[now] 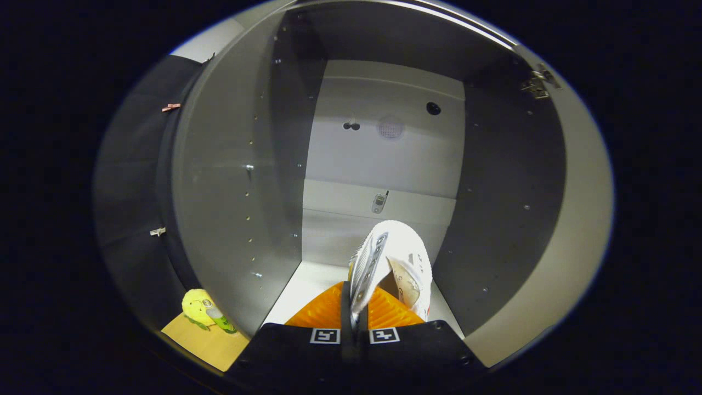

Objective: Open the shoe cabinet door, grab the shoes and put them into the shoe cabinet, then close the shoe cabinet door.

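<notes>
Shoe (392, 263) pinched in closed tool (354, 315), inside open shoe cabinet (378, 159).

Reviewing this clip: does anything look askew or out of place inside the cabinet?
Nothing looks damaged or spilled. The white shoe hangs tilted, pinched by its collar in the tongs, above the cabinet floor, not yet set down. A yellow toy sits outside, left of the cabinet wall.

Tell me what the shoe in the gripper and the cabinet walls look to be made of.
The white shoe, pinched by its edge in the gripper with both fingers pressed on it, looks like soft knit or mesh fabric: matte, perforated, folding where it is held. The shoe cabinet side walls look like smooth grey laminated board, with a faint sheen and rows of drilled shelf-pin holes.
</notes>
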{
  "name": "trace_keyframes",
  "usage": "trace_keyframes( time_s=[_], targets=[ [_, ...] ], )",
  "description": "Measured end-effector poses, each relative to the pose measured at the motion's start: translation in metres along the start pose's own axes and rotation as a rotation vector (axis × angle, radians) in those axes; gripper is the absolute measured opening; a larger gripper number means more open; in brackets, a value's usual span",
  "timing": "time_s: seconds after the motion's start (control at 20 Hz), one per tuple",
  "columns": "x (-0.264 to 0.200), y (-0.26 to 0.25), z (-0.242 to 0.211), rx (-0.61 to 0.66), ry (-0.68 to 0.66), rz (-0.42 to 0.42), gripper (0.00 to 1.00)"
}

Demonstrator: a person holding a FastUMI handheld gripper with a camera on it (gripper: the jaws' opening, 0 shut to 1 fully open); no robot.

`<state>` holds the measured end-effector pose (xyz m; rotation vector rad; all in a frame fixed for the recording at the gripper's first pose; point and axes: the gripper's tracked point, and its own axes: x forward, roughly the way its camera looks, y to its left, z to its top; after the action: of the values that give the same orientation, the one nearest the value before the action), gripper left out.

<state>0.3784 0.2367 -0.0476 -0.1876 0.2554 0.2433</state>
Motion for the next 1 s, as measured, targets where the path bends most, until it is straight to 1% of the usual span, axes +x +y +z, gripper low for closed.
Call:
trace_keyframes(
  time_s=[0.15,0.4,0.5,0.75,0.8,0.95,1.0],
  targets=[
    [0.046,-0.007,-0.015,0.017,0.045,-0.005,0.04],
    [0.091,-0.014,-0.073,-0.053,0.198,-0.017,0.05],
    [0.101,-0.013,-0.085,-0.036,0.230,-0.009,0.05],
    [0.118,-0.005,-0.098,0.032,0.271,0.009,0.05],
    [0.120,-0.006,-0.102,0.028,0.280,0.001,0.07],
    [0.114,-0.001,-0.105,0.019,0.299,0.008,0.19],
    [0.111,-0.002,-0.104,0.023,0.295,-0.004,0.18]
  ],
)
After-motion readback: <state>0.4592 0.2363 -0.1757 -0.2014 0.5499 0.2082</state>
